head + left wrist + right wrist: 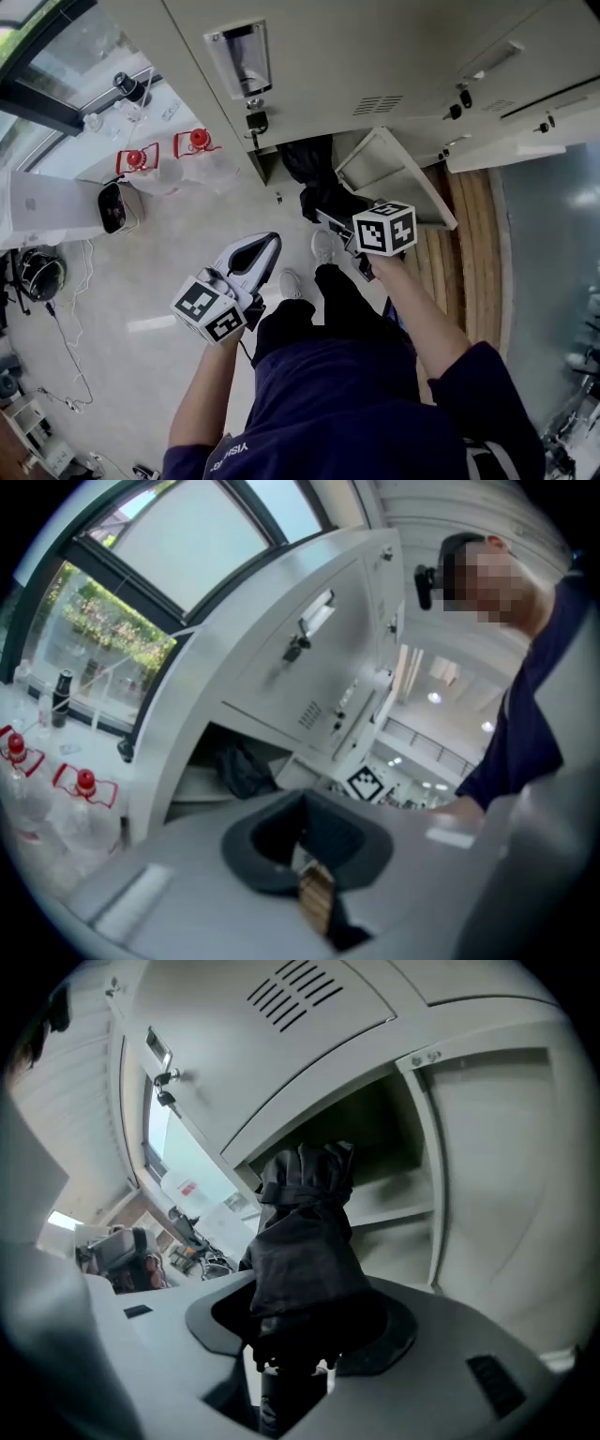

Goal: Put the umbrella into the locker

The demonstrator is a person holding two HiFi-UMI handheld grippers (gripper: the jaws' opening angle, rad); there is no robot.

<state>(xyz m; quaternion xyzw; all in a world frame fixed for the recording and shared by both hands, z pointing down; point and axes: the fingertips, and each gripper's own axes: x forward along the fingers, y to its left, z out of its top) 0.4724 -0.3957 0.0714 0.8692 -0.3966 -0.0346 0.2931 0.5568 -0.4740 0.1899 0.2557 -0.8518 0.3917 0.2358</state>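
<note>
Right tongs [286, 1372] tight on umbrella [305, 1241] — tip lost in dark locker [398, 1211]; left tongs [314, 892] together, empty.

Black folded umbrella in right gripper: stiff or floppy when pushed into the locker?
Probably stiff along its core but soft outside: the umbrella shows black fabric bunched in loose folds, so it may snag on the locker edge. Likely light, since the right gripper holds it out by one end.

Red-capped bottles [195, 142], large window [56, 52], wooden planks [476, 262]
</note>
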